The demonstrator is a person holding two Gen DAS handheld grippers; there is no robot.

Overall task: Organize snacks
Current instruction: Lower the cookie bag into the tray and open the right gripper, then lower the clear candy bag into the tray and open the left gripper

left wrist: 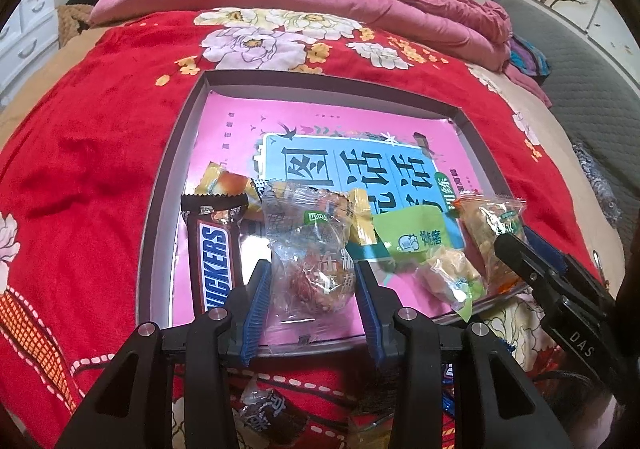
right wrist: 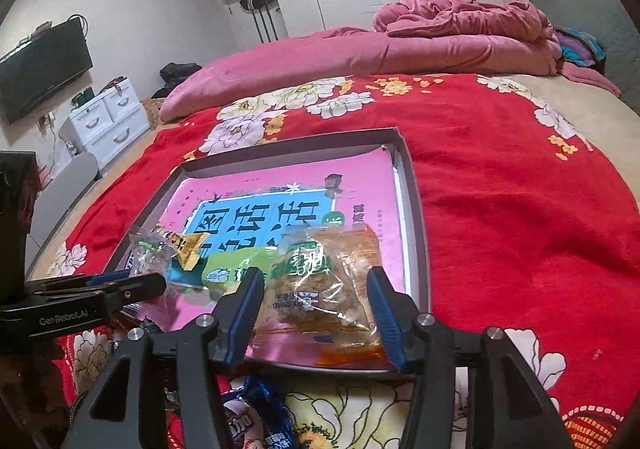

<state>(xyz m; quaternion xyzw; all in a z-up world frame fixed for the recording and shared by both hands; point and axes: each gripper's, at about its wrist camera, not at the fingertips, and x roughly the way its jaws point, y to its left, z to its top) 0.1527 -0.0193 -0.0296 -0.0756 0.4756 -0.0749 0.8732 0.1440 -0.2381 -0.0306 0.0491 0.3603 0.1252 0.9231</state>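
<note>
A shallow grey tray [left wrist: 192, 105] with a pink-and-blue book cover as its floor lies on the red floral blanket. Several snacks lie along its near side: a Snickers bar [left wrist: 214, 265], a yellow bun pack [left wrist: 228, 185] and a green packet [left wrist: 408, 233]. My left gripper [left wrist: 312, 289] has its blue pads pressed on both sides of a clear-wrapped reddish pastry [left wrist: 316, 281] that rests on the tray floor. My right gripper [right wrist: 316, 297] straddles an orange-and-clear snack pack [right wrist: 320, 289] at the tray's near right corner, pads just off it. Each gripper shows in the other's view: the right gripper [left wrist: 520, 245] and the left gripper [right wrist: 152, 281].
Loose snacks lie on the blanket under the grippers: a brown wrapped one [left wrist: 268, 413] and a blue packet [right wrist: 256, 421]. A pink quilt [right wrist: 360, 49] is heaped at the far side of the bed. White drawers [right wrist: 108, 121] and a wall TV [right wrist: 44, 65] stand to the left.
</note>
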